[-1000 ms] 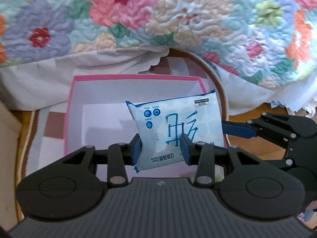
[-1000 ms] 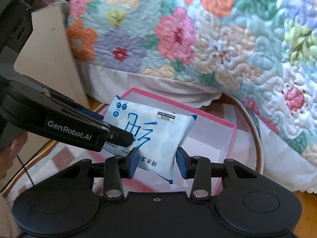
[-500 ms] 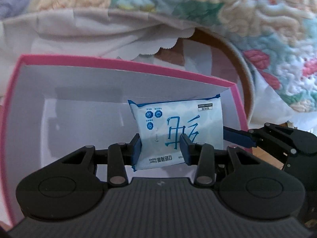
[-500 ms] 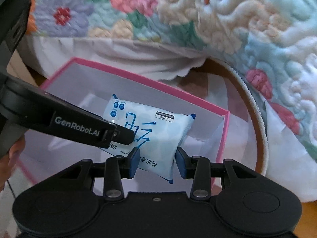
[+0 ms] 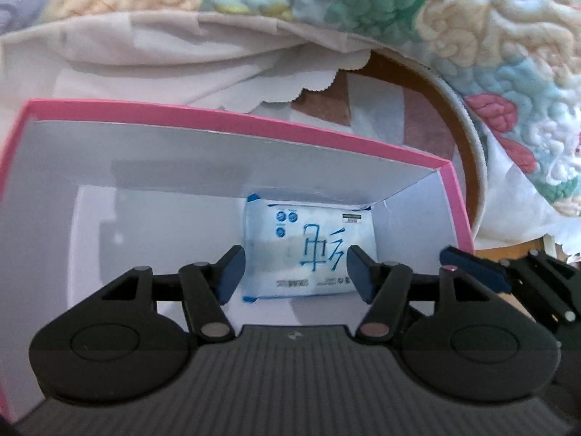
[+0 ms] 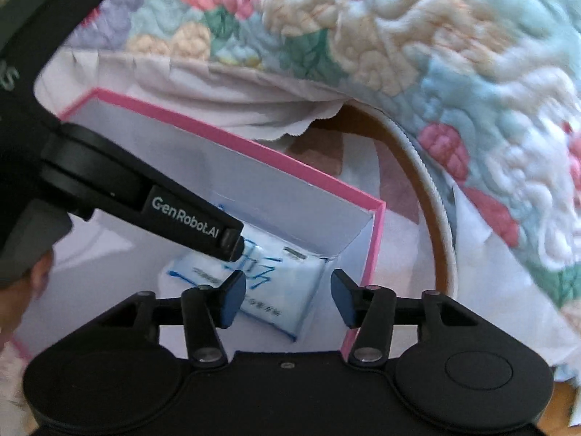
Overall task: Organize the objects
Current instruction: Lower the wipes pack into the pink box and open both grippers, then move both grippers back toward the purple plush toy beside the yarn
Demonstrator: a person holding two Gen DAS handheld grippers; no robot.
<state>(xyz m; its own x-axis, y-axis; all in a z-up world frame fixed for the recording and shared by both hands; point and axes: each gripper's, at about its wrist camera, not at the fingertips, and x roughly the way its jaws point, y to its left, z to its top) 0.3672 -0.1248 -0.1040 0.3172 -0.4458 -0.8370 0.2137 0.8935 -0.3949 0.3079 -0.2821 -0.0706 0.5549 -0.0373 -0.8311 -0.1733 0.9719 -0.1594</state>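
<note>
a floral quilt (image 5: 472, 36) is draped over the bed edge behind the work area, with a pale sheet (image 5: 163, 51) hanging below it; part of a round rug (image 5: 468, 167) is seen under the box.

a pink-rimmed box (image 5: 232, 120) with a white interior is set open on the floor, evidently as the container for the sorted items.

a wipes packet (image 5: 308, 250) is laid flat on the box floor, tucked into the far right corner, touching or nearly touching both walls; this placement is judged to leave the rest of the box free for further items.

left gripper (image 5: 295, 272): jaws have just been opening and are spread, with the packet lying between and beyond them and no pad seen pressing on it. right gripper (image 6: 288, 298): jaws have likewise just been opening and are spread over the packet's near corner, with no pressing seen. the packet is judged released by both; the placing step appears complete.
</note>
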